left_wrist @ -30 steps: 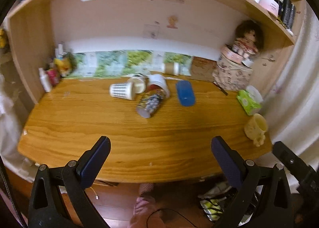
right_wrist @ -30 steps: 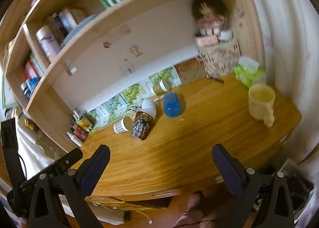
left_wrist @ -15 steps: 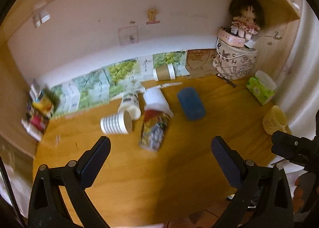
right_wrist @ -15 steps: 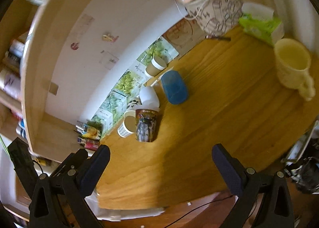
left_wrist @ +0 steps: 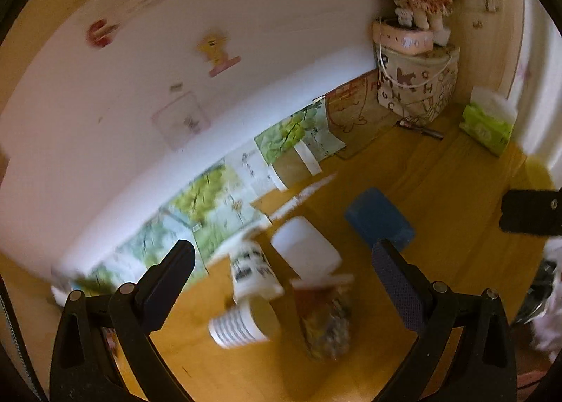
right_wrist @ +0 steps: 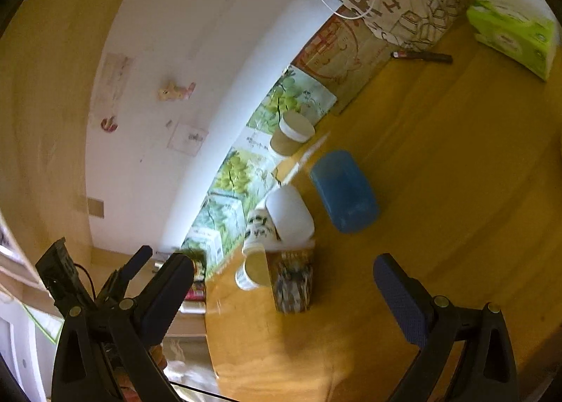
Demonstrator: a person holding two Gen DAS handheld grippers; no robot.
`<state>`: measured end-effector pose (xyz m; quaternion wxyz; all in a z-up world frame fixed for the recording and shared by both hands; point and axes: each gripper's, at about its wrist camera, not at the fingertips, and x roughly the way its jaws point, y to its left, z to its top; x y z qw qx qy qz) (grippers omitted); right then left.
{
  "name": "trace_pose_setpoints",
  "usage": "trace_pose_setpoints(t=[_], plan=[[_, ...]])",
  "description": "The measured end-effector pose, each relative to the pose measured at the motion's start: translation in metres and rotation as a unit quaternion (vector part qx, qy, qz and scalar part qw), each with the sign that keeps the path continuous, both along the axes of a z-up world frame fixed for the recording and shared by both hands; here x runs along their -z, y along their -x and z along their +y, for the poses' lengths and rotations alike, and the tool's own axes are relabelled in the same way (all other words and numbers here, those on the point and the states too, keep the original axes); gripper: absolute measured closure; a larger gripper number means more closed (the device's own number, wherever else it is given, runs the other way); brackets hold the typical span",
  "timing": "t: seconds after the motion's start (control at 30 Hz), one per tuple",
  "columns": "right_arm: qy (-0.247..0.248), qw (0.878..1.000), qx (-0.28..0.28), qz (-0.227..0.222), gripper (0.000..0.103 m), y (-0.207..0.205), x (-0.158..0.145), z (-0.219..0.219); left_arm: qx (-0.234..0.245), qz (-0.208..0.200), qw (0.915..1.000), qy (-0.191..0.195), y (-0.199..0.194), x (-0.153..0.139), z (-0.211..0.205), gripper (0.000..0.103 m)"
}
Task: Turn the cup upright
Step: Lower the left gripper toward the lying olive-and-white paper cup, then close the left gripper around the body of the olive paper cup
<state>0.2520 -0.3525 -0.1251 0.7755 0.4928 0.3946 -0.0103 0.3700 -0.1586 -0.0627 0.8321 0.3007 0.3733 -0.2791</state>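
The white paper cup with dark stripes [left_wrist: 242, 328] lies on its side on the wooden desk [left_wrist: 456, 191], mouth probably toward the colourful printed cup [left_wrist: 325, 321]. Left gripper [left_wrist: 281, 282] and right gripper [right_wrist: 282, 291] both gape wide, holding nothing.

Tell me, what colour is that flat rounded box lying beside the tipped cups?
Blue; the flat rounded box shows best in the right wrist view.

striped white paper cup [left_wrist: 242, 328] on its side on wooden desk [left_wrist: 456, 198], beside patterned cup [left_wrist: 325, 323]
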Motion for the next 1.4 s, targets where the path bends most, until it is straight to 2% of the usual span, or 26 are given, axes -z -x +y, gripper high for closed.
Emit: trace_pose_setpoints(t=[0.13,0.3,0.47,0.57,0.87,1.17,1.23,1.33,1.4], plan=[[0.035,0.999,0.006,0.006,0.001,-0.027,0.005,-0.005,0.037,-0.023,0.9986,-0.029,-0.025,0.012,-0.02,0.002],[0.053,0.998,0.011,0.008,0.001,-0.053,0.018,-0.01,0.076,-0.029,0.9954,-0.051,-0.054,0.028,-0.04,0.002],[0.066,0.998,0.015,-0.008,0.001,-0.074,0.031,-0.014,0.121,-0.039,0.9889,-0.076,-0.076,0.047,-0.062,0.002],[0.092,0.995,0.012,-0.028,0.001,-0.085,0.036,-0.014,0.139,-0.034,0.9859,-0.086,-0.088,0.06,-0.074,0.002],[0.193,0.978,-0.014,-0.081,0.001,-0.1,0.042,-0.005,0.14,0.008,0.9856,-0.095,-0.122,0.104,-0.098,0.002],[0.239,0.965,-0.053,-0.093,0.001,-0.096,0.049,0.009,0.092,0.046,0.9907,-0.089,-0.159,0.137,-0.11,0.002],[0.254,0.961,-0.063,-0.087,0.001,-0.097,0.05,0.014,0.087,0.044,0.9916,-0.085,-0.162,0.141,-0.112,0.002],[0.28,0.953,-0.083,-0.083,0.001,-0.099,0.052,0.024,0.085,0.018,0.9924,-0.087,-0.166,0.145,-0.115,0.002],[0.284,0.951,-0.091,-0.081,0.001,-0.099,0.054,0.029,0.084,0.027,0.9931,-0.077,-0.17,0.146,-0.116,0.002]])
